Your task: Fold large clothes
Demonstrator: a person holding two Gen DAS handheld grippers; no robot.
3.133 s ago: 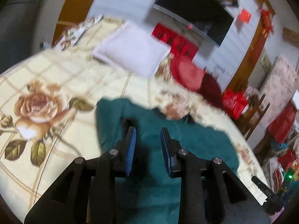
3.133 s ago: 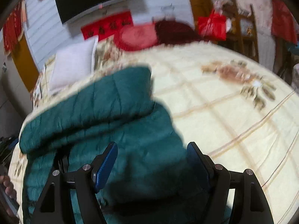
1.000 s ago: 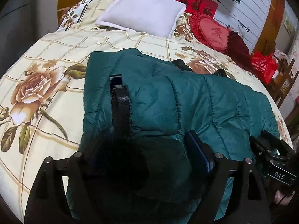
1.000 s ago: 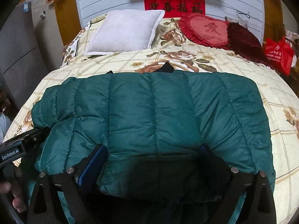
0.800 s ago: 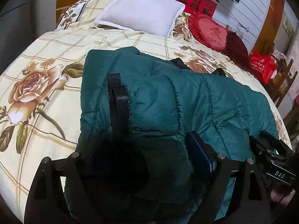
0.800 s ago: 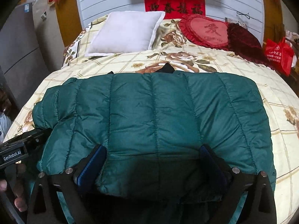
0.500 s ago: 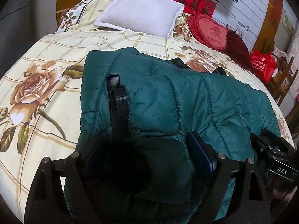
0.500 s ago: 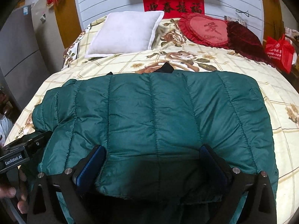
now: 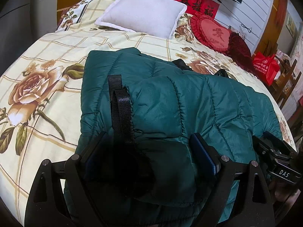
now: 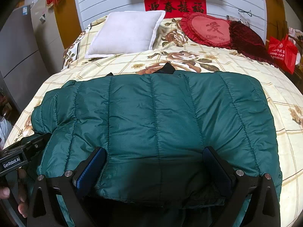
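I have the green puffer jacket (image 10: pixel 155 117) lying across the near part of the bed (image 10: pixel 236 64), folded over on itself into a thick, roughly rectangular bundle with its quilted seams running away from me. A black edge of lining or collar (image 10: pixel 166 69) pokes out at the far side, and a black webbing strap (image 9: pixel 121 111) lies on top near the left end. I judge the main fold done; what may remain is one more fold to make it compact, and tucking in those loose bits.

My left tongs (image 9: pixel 149 151) are spread wide, straddling the near left corner of the jacket, the padding bulging between the jaws without being squeezed. My right tongs (image 10: pixel 155 162) are spread just as wide over the near edge, the pads beside the fabric and not clamping it.

Writing I can read: "GenRobot.AI" on the left tool body in the right view, "DAS" on the right tool body in the left view, "I LOVE YOU" on the red heart cushion (image 10: pixel 210 30), and "迎春接福" on the red wall banner (image 10: pixel 175 4)
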